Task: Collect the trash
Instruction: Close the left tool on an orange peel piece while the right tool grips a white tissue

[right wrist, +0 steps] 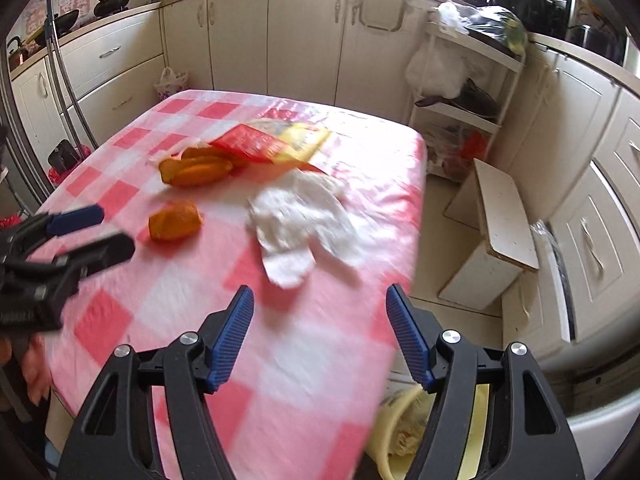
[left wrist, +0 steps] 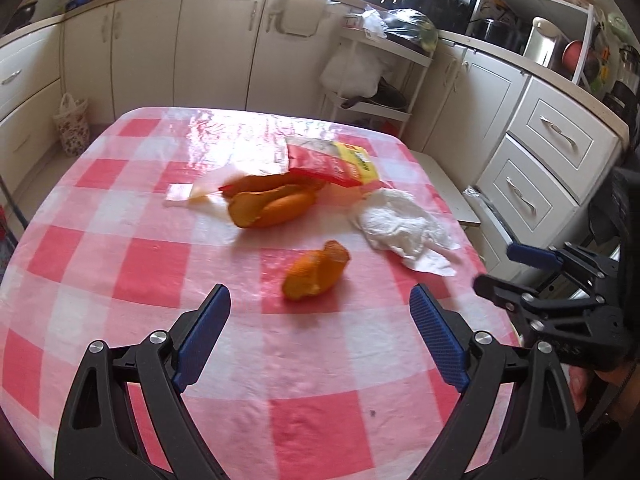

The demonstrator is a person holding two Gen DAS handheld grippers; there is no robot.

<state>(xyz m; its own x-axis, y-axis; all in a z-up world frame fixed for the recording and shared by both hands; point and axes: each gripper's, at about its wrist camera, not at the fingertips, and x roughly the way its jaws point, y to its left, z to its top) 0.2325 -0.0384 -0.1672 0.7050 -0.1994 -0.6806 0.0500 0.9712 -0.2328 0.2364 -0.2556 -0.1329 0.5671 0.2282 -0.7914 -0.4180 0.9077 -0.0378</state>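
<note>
From the left wrist view, the left claw (left wrist: 320, 320) hovers over the near part of the bench (left wrist: 100, 200), which wears a pink and white checked cloth. Its two blue pads stand wide apart and nothing lies between them, so it is released. Just beyond its tips, a little right of centre, lies a small piece of orange peel (left wrist: 316, 274). Further back sits a larger heap of orange peel (left wrist: 272, 204), with a red and yellow wrapper (left wrist: 332, 162) touching its far side. A crumpled white tissue (left wrist: 404, 228) lies to the right of the peel, near the bench edge. The right claw (left wrist: 494, 268) shows at the right edge, beside the tissue, its fingers parted and empty.

From the right wrist view, the right claw (right wrist: 320, 320) hangs over the near right corner of the bench (right wrist: 360, 152), released and holding nothing. The tissue (right wrist: 300, 220) lies just ahead of its tips. The small peel (right wrist: 174, 220) sits to the left, close to the left claw (right wrist: 108, 232). The big peel (right wrist: 200, 170) and wrapper (right wrist: 272, 142) lie well beyond. Below the bench edge, a pale yellow bin (right wrist: 400, 432) shows between the fingers.
</note>
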